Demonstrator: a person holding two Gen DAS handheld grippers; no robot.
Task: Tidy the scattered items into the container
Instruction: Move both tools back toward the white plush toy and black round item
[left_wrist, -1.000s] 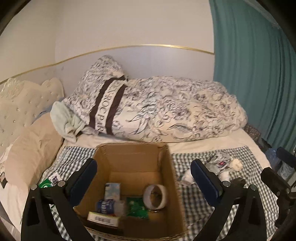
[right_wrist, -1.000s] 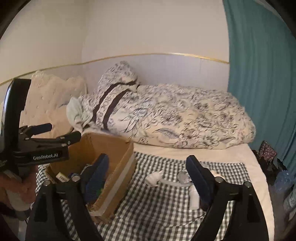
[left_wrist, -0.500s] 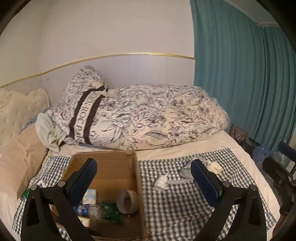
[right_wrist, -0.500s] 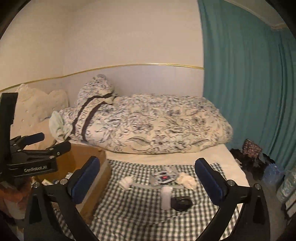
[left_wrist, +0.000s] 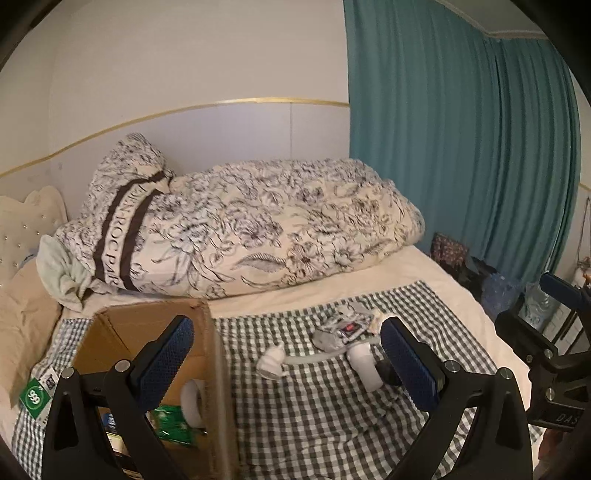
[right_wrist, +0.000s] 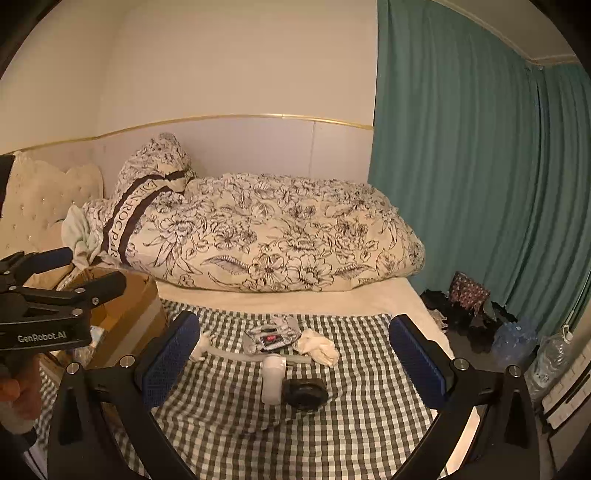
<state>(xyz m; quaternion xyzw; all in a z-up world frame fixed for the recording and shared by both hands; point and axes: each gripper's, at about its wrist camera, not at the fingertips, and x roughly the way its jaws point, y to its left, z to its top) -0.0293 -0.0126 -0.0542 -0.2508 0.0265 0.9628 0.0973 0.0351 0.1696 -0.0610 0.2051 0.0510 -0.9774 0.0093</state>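
Surveying from largest to smallest, we find a bed carrying a floral duvet (right_wrist: 258, 236) against the wall panel, with a checked cloth (right_wrist: 258, 424) spread across the near half of the mattress. On that cloth's left end stands the cardboard box (left_wrist: 147, 332), open at the top. Its contents show only in the left wrist view: a roll of tape (left_wrist: 192, 406) leaning on the inner right wall and a green packet (left_wrist: 170, 428) beside it. The right wrist view shows only the box's outer wall, partly hidden by the left gripper (left_wrist: 284, 373).

We note both tools empty. The left gripper's fingers stand wide apart, one over the box, the other over the loose items. The right gripper (right_wrist: 295, 369) has just been opening and now stands spread wide, nothing between its pads.

The scattered items lie well right of the box, ahead of the right gripper's fingers: a white bottle (right_wrist: 273, 380) lying down, a black round object (right_wrist: 304, 393) touching it, a foil pouch (right_wrist: 269, 338), a crumpled white cloth (right_wrist: 317, 347) and a white hose piece (left_wrist: 273, 360). The black object is nearly hidden in the left view.
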